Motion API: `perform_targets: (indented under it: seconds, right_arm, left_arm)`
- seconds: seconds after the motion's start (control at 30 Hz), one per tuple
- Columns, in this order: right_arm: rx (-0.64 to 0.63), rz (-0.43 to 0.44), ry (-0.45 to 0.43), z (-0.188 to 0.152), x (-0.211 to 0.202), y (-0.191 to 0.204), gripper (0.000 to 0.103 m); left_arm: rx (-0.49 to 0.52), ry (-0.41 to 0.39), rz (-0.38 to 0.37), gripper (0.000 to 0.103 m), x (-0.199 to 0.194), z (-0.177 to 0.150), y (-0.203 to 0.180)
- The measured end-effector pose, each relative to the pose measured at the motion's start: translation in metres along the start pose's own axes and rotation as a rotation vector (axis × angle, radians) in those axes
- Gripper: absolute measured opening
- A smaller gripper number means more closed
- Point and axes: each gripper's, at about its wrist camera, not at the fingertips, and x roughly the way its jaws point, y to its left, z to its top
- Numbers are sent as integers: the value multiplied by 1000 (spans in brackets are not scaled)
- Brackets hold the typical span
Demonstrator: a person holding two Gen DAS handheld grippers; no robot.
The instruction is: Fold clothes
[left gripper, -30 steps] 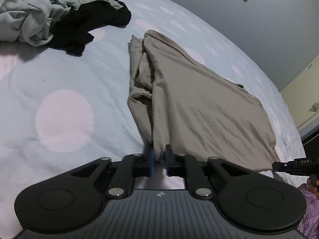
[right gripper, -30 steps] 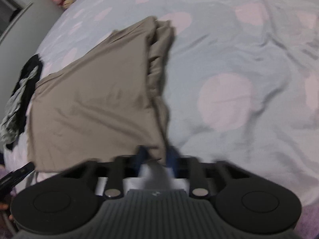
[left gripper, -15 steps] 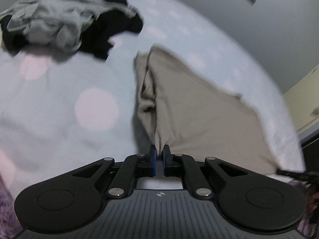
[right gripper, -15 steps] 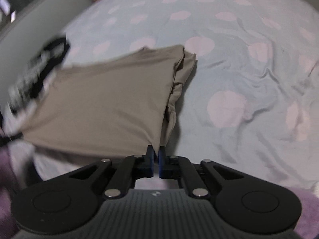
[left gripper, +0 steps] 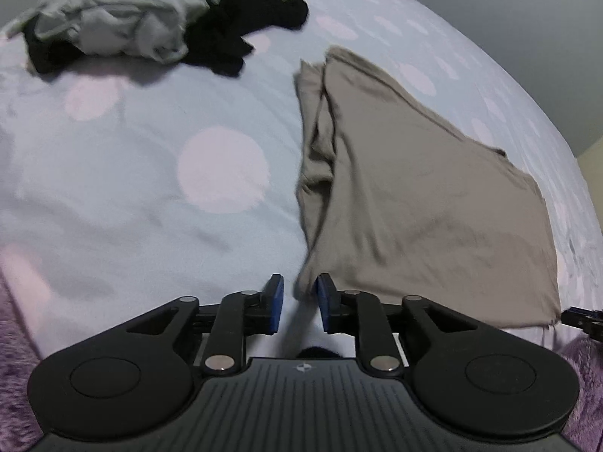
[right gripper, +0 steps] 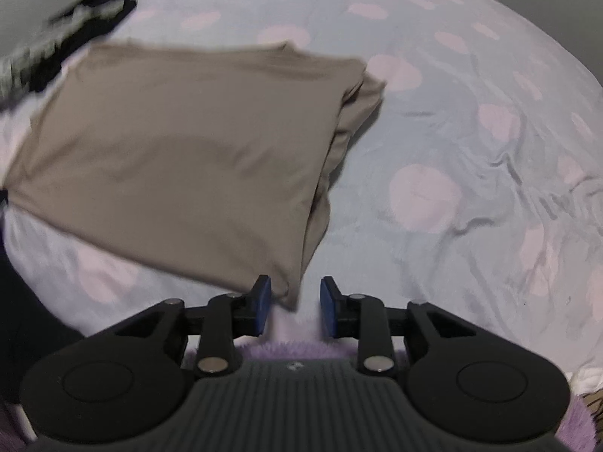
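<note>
My left gripper and right gripper are both opening, each letting go a near corner of the tan shirt. The shirt stretches crosswise between them, its bunched sleeve edges on the outer sides.

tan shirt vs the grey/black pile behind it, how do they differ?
The tan shirt is one garment in one colour; the pile mixes grey and black pieces. The shirt lies folded over and mostly flat, with bunched layers along one edge; the pile is crumpled and heaped. The shirt's near corners sit between the opening jaws of both grippers; the pile lies far from them. Both rest on the dotted bedsheet.
</note>
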Motion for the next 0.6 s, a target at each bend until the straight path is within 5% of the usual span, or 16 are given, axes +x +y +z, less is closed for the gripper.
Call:
perform_targets:
  seconds: [0.2, 0.3, 0.6]
  right_arm:
    - [147, 42, -158, 4, -22, -14, 32]
    - [169, 35, -204, 15, -21, -9, 18]
    - [176, 9, -144, 54, 37, 3, 17]
  left_arm:
    - [58, -153, -4, 17, -21, 12, -18]
    - [103, -202, -45, 17, -16, 25, -35]
    - [193, -204, -76, 17, 36, 52, -59]
